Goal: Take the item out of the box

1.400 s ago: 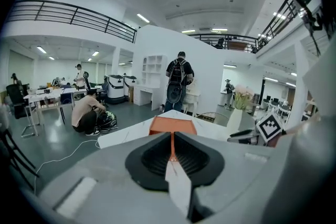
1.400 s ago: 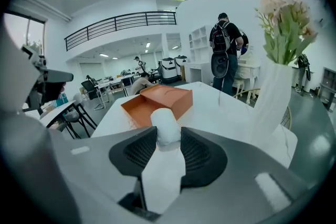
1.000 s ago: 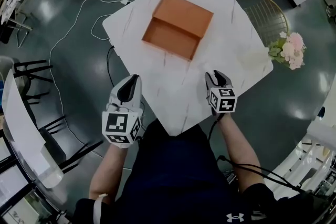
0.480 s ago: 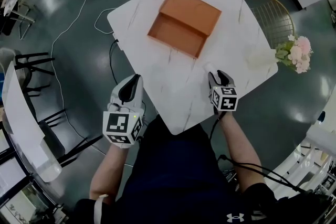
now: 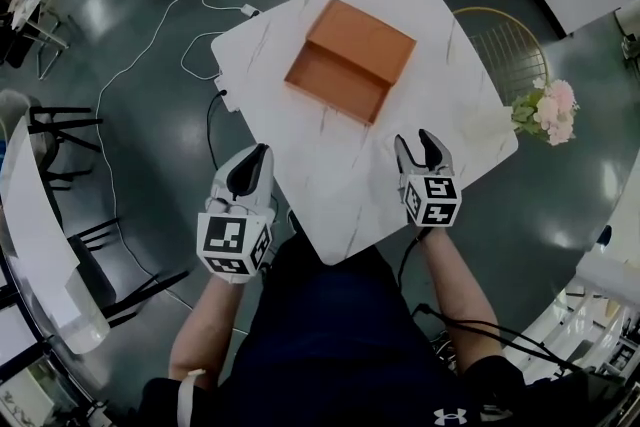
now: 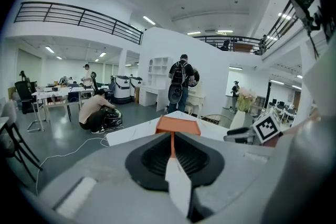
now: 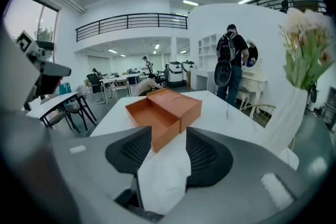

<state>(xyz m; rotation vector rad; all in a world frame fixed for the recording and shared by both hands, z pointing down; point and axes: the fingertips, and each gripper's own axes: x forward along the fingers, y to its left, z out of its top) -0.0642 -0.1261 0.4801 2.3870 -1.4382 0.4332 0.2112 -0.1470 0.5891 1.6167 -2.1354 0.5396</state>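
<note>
An orange box lies open far out on the white marble table; its shallow tray is empty, with the lid part against it. My right gripper hovers over the table's near right part, well short of the box. Its jaws have just been opening and stand open. In the gap only white shows, and I cannot tell an item there from the tabletop. My left gripper hangs by the table's near left edge with its jaws shut on nothing.
A white vase of pink flowers stands at the table's right corner, close to my right gripper. A gold wire chair is behind it. Cables run over the floor on the left. People stand and crouch farther off.
My right gripper has lifted off the table and its jaws have spread apart. A small pale thing lay just ahead of its tips earlier. The left gripper has stayed put.
</note>
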